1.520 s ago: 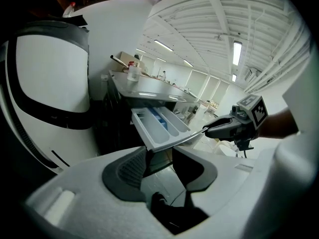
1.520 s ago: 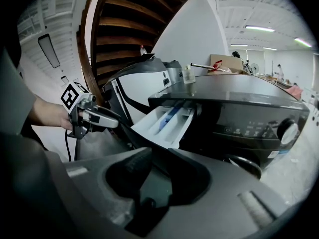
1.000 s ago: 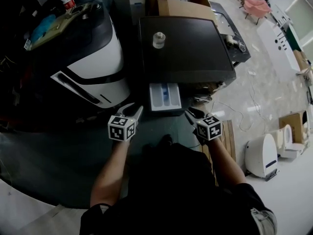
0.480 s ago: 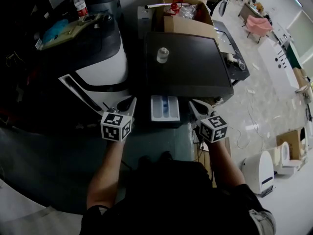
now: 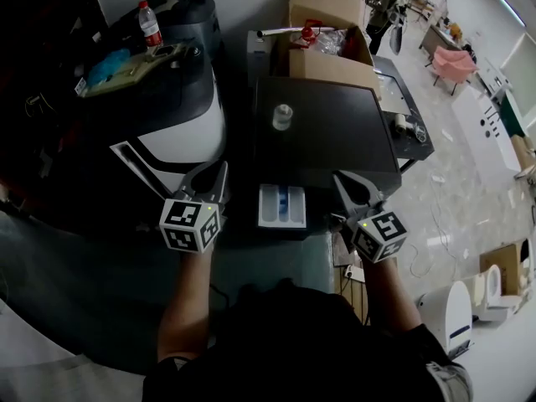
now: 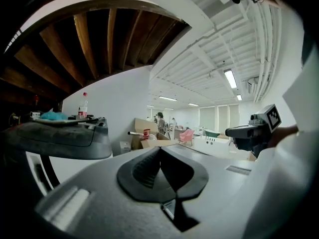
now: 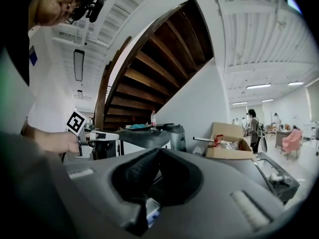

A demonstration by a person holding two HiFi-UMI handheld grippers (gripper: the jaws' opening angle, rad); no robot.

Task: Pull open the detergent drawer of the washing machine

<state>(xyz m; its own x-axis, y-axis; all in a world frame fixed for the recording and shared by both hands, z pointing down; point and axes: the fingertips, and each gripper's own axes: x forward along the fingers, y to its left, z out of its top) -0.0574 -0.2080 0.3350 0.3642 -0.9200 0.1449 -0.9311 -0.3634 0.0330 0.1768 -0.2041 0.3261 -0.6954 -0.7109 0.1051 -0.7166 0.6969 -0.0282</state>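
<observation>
**One detergent drawer [image 5: 282, 205] out, all jaws closed**

It juts from the washing machine's [image 5: 335, 128] front at frame centre. Left gripper [image 5: 222, 168] flanks it at left, right gripper [image 5: 337, 177] at right, both apart from it, jaws pressed together on nothing.

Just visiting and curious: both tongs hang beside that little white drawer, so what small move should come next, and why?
Probably just back away and rest. The detergent drawer already sticks out of the washing machine, its compartments showing. The left tongs and right tongs are shut, empty and flank it, touching nothing.
</observation>
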